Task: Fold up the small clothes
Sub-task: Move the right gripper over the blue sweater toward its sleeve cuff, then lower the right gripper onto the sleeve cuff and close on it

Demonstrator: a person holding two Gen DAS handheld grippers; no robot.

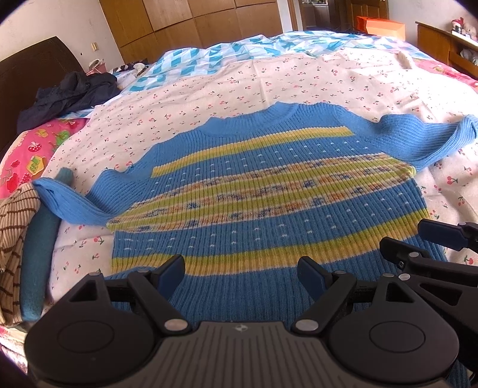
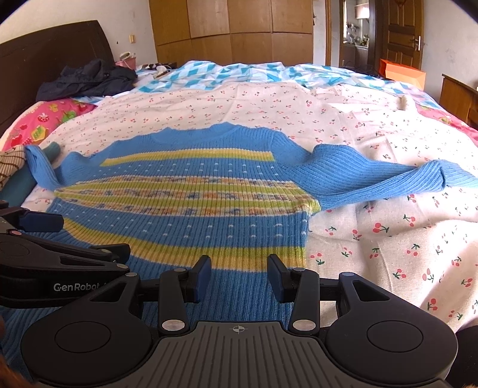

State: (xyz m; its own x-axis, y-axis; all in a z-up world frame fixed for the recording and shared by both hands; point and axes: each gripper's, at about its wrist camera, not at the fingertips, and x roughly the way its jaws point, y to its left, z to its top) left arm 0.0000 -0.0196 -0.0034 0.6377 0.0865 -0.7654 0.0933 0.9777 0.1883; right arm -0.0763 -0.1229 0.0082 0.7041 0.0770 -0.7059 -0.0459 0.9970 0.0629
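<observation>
A small blue knit sweater (image 1: 254, 191) with yellow-green and patterned stripes lies flat, front up, on the cherry-print bedspread (image 1: 269, 80), both sleeves spread sideways. It also shows in the right wrist view (image 2: 191, 194). My left gripper (image 1: 242, 276) is open and empty just above the sweater's bottom hem. My right gripper (image 2: 239, 276) is open and empty over the hem near the sweater's right side. The right gripper also shows in the left wrist view (image 1: 418, 241), and the left gripper shows in the right wrist view (image 2: 80, 235).
A teal rolled garment (image 1: 41, 238) and a brown striped garment (image 1: 12, 238) lie at the bed's left edge. A dark jacket (image 1: 68, 95) lies by the headboard (image 1: 27, 74). A blue-checked sheet (image 1: 239, 50) covers the far side. An orange box (image 1: 382, 27) stands beyond.
</observation>
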